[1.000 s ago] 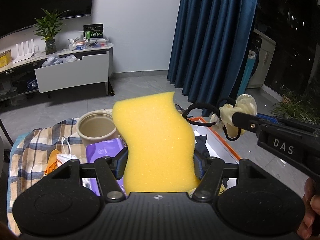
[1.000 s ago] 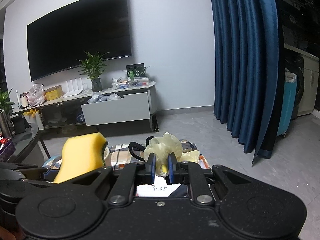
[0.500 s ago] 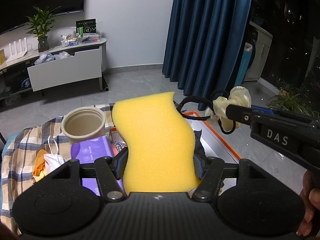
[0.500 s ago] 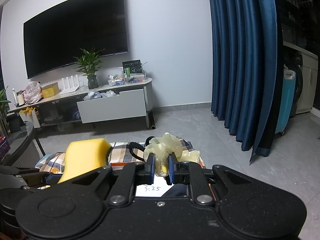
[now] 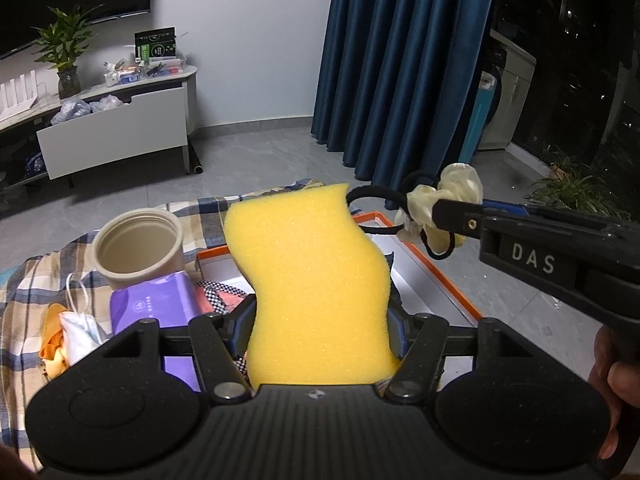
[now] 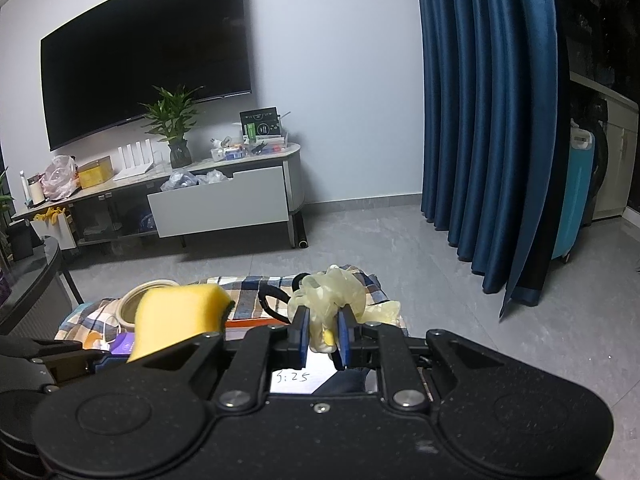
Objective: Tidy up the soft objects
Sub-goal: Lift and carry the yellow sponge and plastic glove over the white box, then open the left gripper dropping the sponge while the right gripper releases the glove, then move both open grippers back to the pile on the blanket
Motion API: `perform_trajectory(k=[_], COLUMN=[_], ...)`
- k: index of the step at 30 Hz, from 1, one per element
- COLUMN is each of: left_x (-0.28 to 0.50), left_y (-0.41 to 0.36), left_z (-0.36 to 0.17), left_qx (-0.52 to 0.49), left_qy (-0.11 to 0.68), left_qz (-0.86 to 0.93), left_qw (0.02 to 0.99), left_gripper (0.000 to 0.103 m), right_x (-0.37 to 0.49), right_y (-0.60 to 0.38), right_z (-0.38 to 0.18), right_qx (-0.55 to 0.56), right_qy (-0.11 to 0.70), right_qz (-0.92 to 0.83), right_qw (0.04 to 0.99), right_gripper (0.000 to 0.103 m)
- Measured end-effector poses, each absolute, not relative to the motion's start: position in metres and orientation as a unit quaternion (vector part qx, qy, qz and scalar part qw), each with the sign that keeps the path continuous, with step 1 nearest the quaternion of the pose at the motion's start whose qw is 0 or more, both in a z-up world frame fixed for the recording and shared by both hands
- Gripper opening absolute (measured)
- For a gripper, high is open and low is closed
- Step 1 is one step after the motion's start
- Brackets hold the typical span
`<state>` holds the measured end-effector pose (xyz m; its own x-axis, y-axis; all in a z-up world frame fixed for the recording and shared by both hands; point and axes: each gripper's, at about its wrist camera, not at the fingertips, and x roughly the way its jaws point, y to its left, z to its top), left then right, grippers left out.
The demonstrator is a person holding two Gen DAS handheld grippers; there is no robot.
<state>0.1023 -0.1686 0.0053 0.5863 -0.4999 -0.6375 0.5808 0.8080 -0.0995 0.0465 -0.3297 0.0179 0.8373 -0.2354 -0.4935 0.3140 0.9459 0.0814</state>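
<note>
Left wrist view, nearest first: left gripper point(image 5: 322, 330) clamped on yellow sponge point(image 5: 316, 288), pads pressing both lower flanks, sponge upright and lifted above the work surface; right gripper point(image 6: 323, 338) closed on pale scrunchie bundle point(image 6: 330, 294) with black hair ties point(image 5: 370, 210) looped through it, likewise held aloft, just right of the sponge and not touching it. Below and beyond: orange-rimmed tray point(image 5: 434, 268) on plaid cloth point(image 5: 24, 292), with dark and checked fabric apparently inside, largely hidden behind the sponge; purple packet point(image 5: 154, 300) just left of the tray; beige cup point(image 5: 138, 246) upright and open behind the packet; face mask point(image 5: 82, 326) and orange item point(image 5: 50, 342) lying loose further left. Farther off: TV stand point(image 6: 224, 200) with open drawer, blue curtain point(image 6: 488, 120). Assessment: task judged part-way only; two items in transit, neither yet deposited; mask, orange item and packet outside the tray, apparently still to be sorted; destination presumed the tray, unconfirmed.
</note>
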Motion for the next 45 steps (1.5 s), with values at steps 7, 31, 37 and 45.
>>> perform_trajectory(k=[7, 31, 37, 45], left_x=[0.104, 0.096, 0.096, 0.094], left_y=[-0.175, -0.155, -0.136, -0.103], left_z=[0.000, 0.013, 0.018, 0.026], left_qx=[0.060, 0.049, 0.041, 0.026], left_qy=[0.346, 0.347, 0.344, 0.331], left_qz=[-0.320, -0.283, -0.253, -0.222], left_qw=[0.880, 0.893, 0.904, 0.917], left_gripper=[0.064, 0.078, 0.078, 0.078], right_x=[0.052, 0.035, 0.031, 0.039], right_y=[-0.334, -0.322, -0.306, -0.272], right_z=[0.013, 0.033, 0.037, 0.041], right_qx=[0.081, 0.082, 0.077, 0.064], right_qy=[0.250, 0.230, 0.229, 0.232], right_qz=[-0.144, -0.126, -0.111, -0.077], right_qw=[0.954, 0.961, 0.964, 0.968], right_gripper=[0.018, 0.044, 0.044, 0.044])
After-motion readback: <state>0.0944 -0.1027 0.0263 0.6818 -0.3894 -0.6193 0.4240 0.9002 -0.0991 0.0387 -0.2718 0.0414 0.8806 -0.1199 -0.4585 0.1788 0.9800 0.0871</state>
